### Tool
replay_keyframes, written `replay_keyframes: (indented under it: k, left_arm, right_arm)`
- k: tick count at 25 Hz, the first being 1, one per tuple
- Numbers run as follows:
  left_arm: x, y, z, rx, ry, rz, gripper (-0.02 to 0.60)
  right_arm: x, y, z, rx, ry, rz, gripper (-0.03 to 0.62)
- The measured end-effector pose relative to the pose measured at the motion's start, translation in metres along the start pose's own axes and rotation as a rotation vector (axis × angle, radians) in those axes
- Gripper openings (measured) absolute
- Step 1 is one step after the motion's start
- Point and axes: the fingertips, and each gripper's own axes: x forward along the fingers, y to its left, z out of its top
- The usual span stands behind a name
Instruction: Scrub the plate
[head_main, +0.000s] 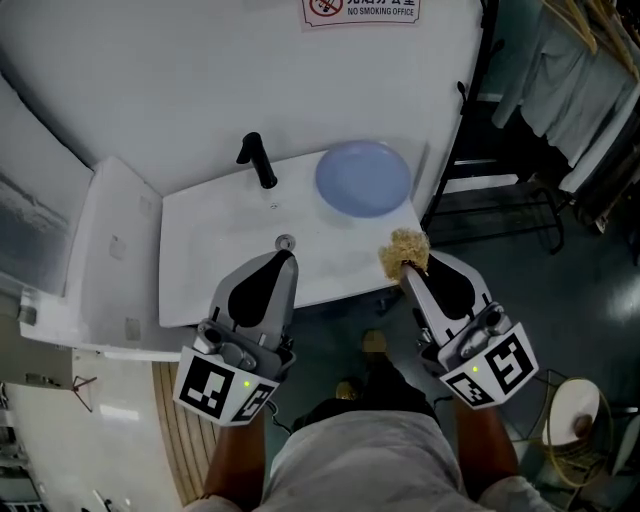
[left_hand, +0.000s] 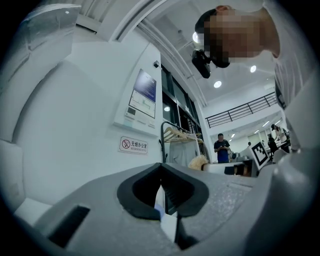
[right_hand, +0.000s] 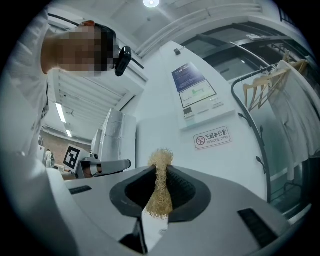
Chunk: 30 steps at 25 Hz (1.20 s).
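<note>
The right tool (head_main: 407, 270) pinches a scrubber (head_main: 404, 250); the left tool (head_main: 288, 256) is pressed together, empty. A plate (head_main: 363, 178) lies at the sink's (head_main: 215, 250) one o'clock.

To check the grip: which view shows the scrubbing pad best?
The right gripper view: the scrubbing pad sits centred, pinched by the right tool. The head view shows it from above at the tool's tip; the left gripper view, only a small distant tuft.
</note>
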Motion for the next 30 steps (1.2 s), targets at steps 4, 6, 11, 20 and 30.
replay_keyframes:
  k: [4, 6, 11, 20, 30]
  left_arm:
    - [0.019, 0.009, -0.007, 0.008, 0.015, 0.012, 0.015]
    - [0.032, 0.014, -0.011, 0.01, 0.022, 0.018, 0.015]
    - [0.072, 0.027, -0.022, 0.023, 0.042, 0.033, 0.015]
    - [0.139, 0.057, -0.044, 0.033, 0.083, 0.098, 0.015]
    - [0.173, 0.08, -0.081, -0.014, 0.163, 0.183, 0.015]
  right_arm:
    - [0.013, -0.021, -0.002, 0.004, -0.007, 0.008, 0.061]
    - [0.02, -0.033, -0.003, 0.005, -0.008, 0.012, 0.061]
    - [0.039, -0.073, -0.008, 0.002, -0.005, 0.024, 0.061]
    - [0.079, -0.143, -0.014, -0.005, 0.012, 0.076, 0.061]
    - [0.112, -0.183, -0.034, 0.01, 0.059, 0.13, 0.061]
